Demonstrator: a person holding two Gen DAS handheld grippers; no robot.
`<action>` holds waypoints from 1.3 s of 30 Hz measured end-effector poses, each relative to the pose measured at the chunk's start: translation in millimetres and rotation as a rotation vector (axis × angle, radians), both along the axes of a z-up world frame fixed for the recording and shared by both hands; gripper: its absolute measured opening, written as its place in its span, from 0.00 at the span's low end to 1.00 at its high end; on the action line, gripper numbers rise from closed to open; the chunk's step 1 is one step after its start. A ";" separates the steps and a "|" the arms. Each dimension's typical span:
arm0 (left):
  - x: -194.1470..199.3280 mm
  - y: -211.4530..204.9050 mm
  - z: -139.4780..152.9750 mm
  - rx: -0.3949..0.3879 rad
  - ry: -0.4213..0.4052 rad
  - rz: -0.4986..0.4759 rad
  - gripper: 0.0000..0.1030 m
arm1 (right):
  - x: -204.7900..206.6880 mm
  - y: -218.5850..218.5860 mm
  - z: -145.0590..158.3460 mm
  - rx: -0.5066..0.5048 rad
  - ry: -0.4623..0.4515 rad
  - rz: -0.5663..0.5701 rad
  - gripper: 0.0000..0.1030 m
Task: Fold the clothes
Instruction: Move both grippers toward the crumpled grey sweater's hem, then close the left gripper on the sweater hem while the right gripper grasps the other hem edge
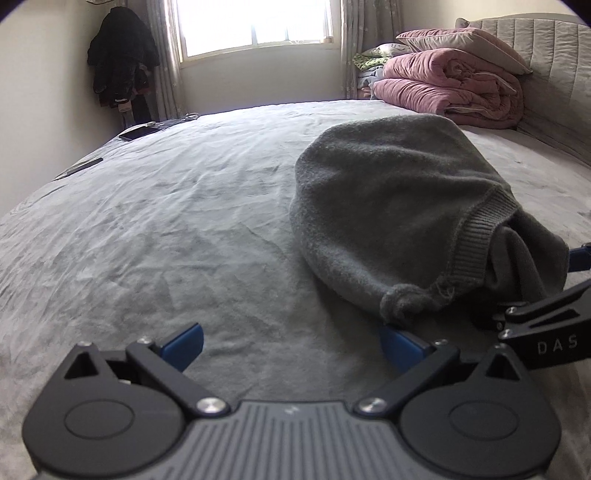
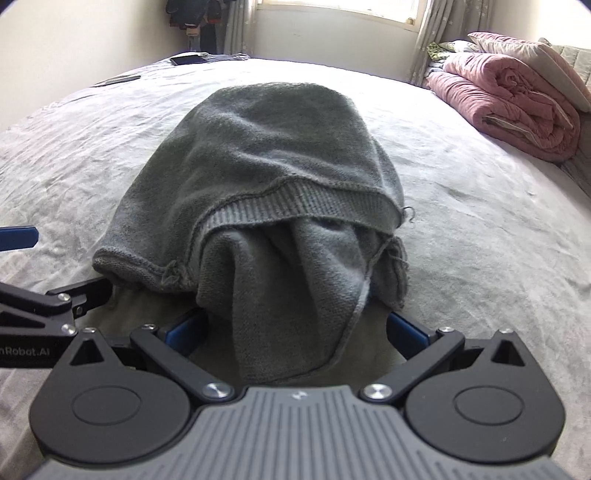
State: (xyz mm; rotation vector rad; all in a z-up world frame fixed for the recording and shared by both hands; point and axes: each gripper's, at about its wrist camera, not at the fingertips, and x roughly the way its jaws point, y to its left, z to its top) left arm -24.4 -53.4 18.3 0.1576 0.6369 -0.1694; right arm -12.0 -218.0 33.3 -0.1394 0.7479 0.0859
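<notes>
The left gripper (image 1: 291, 345) is hovering with jaws spread over the wrinkled grey bedsheet (image 1: 155, 229), beside a bundled grey knit sweater (image 1: 388, 206)

We read both views as low, just above the bed (image 1: 184, 229), facing the window (image 1: 255, 26). Left wrist view sits left of the grey sweater (image 1: 388, 206), seeing it obliquely. Right wrist view faces it head-on, very near. Shared: sweater, pink quilt (image 2: 517, 107), far wall.
</notes>
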 end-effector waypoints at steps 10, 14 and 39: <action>-0.6 -14.3 -0.8 0.052 -0.035 -0.063 1.00 | 1.4 -8.8 12.3 0.024 -0.014 -0.025 0.99; -0.7 -18.3 0.5 0.051 -0.041 -0.087 0.99 | 1.2 -11.5 13.5 0.064 -0.004 -0.018 0.88; 1.7 -41.7 8.1 0.091 -0.103 -0.206 0.99 | 7.4 -43.3 17.0 0.185 0.042 -0.064 0.44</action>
